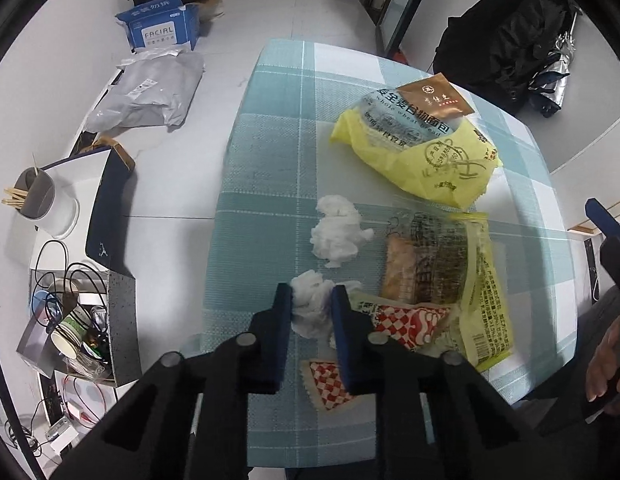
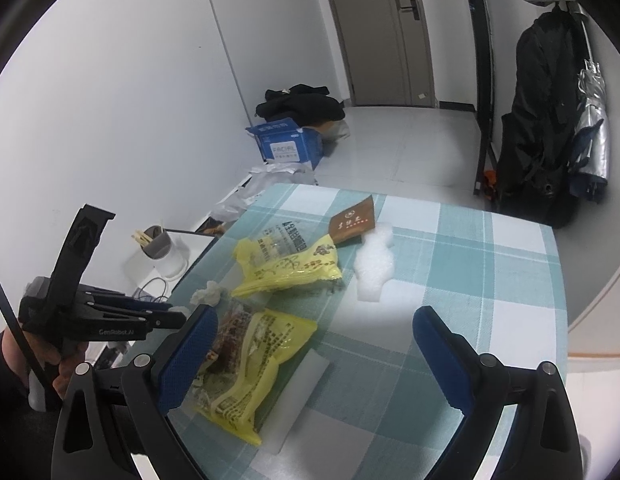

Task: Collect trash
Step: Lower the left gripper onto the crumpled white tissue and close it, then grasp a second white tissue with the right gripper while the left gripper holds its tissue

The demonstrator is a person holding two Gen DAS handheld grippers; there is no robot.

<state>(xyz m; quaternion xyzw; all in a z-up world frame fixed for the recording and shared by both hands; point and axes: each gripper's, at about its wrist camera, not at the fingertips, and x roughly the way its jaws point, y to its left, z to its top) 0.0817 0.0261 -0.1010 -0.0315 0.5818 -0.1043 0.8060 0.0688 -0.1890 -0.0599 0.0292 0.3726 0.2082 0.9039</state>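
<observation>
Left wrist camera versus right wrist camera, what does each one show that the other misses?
Only the left wrist view shows the left gripper pinching a crumpled white tissue, plus red-and-white checkered wrappers. Only the right wrist view shows the open right gripper, a white foam piece and a grey door. Both show the teal plaid tablecloth, yellow bread bags and brown sachet.

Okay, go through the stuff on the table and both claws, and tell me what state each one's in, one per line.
Left claw: shut on the near crumpled tissue.
Right claw: open, holding nothing.
Far crumpled tissue: loose on the tablecloth.
Yellow bread bag: crumpled, lying flat.
Clear snack bag: food still inside.
Brown packet: resting on the bread bag.
</observation>
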